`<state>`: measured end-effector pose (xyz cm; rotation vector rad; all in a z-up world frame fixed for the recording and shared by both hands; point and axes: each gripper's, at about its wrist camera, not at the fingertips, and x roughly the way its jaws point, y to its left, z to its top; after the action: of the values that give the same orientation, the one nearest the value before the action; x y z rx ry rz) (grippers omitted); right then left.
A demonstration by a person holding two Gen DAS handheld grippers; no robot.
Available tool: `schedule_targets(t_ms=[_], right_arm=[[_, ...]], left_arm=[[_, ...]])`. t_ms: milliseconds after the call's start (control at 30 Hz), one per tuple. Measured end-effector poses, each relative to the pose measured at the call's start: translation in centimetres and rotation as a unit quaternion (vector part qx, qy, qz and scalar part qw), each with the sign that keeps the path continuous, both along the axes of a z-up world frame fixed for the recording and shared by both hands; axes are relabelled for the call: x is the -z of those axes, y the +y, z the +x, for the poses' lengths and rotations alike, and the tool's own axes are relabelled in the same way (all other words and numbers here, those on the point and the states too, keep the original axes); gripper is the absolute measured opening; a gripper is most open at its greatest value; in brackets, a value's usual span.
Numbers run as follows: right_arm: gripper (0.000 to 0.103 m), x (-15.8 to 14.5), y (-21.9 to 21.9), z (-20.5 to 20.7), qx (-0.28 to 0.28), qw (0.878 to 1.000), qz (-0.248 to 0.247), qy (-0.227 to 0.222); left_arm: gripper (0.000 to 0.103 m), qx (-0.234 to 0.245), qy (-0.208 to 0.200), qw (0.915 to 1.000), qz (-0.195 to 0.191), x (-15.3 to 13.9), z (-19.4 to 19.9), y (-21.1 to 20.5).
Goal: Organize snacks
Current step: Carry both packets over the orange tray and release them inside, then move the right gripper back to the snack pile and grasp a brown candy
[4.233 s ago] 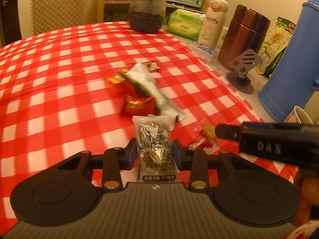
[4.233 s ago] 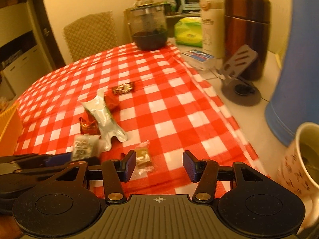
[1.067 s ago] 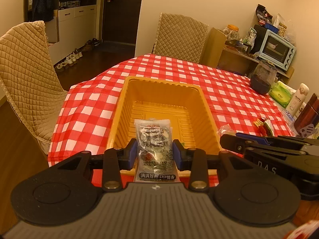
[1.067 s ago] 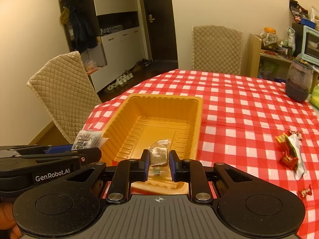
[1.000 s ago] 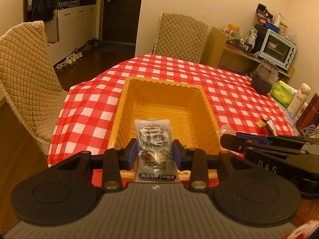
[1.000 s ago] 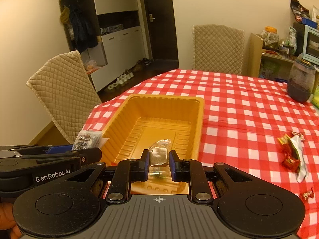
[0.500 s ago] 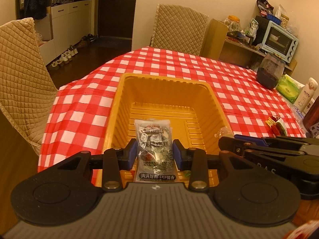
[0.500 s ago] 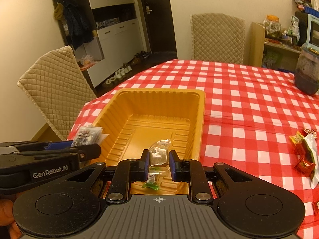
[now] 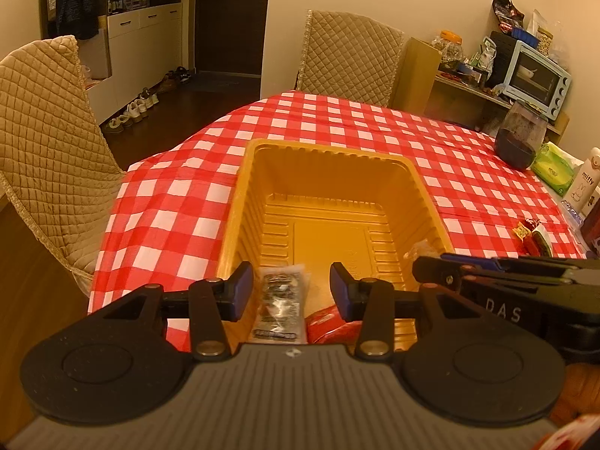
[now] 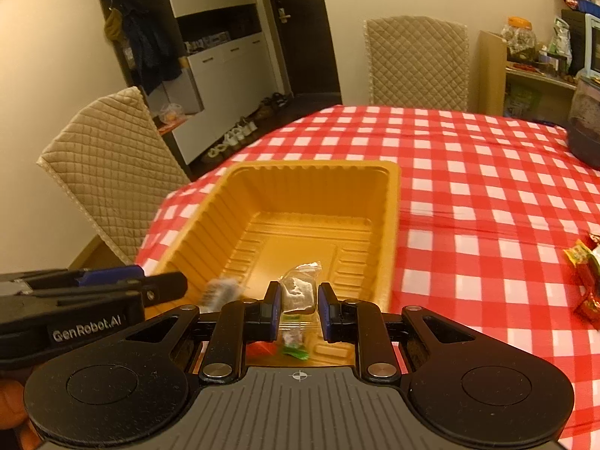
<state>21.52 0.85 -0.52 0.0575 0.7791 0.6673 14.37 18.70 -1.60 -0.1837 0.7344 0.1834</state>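
Note:
An orange plastic tray (image 9: 326, 150) sits on the red checked tablecloth, and both grippers hover over its near end. My left gripper (image 9: 288, 292) is opening. The dark nut packet (image 9: 281, 300) lies loose between its pads with a gap on each side, dropping into the tray; the right wrist view shows it as a blur (image 10: 221, 292). My right gripper (image 10: 299, 305) is shut on a small clear-wrapped candy (image 10: 298, 290) above the tray (image 10: 315, 167). A red snack (image 9: 326, 324) lies in the tray's near end. Further wrapped snacks (image 10: 585, 281) lie on the cloth to the right.
Quilted chairs stand at the left (image 9: 45, 157) and at the far side (image 9: 348, 60). A dark glass jar (image 9: 519, 142), a green tissue pack (image 9: 553, 168) and a white bottle (image 9: 587, 183) stand at the table's far right. A toaster oven (image 9: 534, 78) sits on a shelf beyond.
The left jaws have spread and the nut packet has slipped down out of their grip toward the tray. Both grippers came a little closer to the tray. The right grip is unchanged.

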Motion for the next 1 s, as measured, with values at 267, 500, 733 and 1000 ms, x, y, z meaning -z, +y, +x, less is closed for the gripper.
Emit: schedule_targets(t_ms=[267,500,733,1000], right_arm=[[0.055,-1.7,-1.7,-0.5,0.021,1.0,0.02,-0.005],[0.055,-3.2,-5.0,-2.8,0.053,0.998,0.006,-0.016],[0.055,-4.5,-9.0,-5.7,0.083,0.996,0.006,-0.028],[0.055,-4.9,-13.8,-8.8,0.126,0.991,-0.002,-0.039]], left_arm=[[0.042,-0.005,-0.001,1.0,0.0,-0.8,-1.6,0.0],[0.049,0.001,-0.006,1.0,-0.003,-1.9,-3.4,-1.5],[0.053,0.016,-0.011,0.9998,-0.007,-2.9,-5.2,-3.9],[0.068,0.037,-0.014,0.9988,-0.029,-3.3,-6.5,-7.1]])
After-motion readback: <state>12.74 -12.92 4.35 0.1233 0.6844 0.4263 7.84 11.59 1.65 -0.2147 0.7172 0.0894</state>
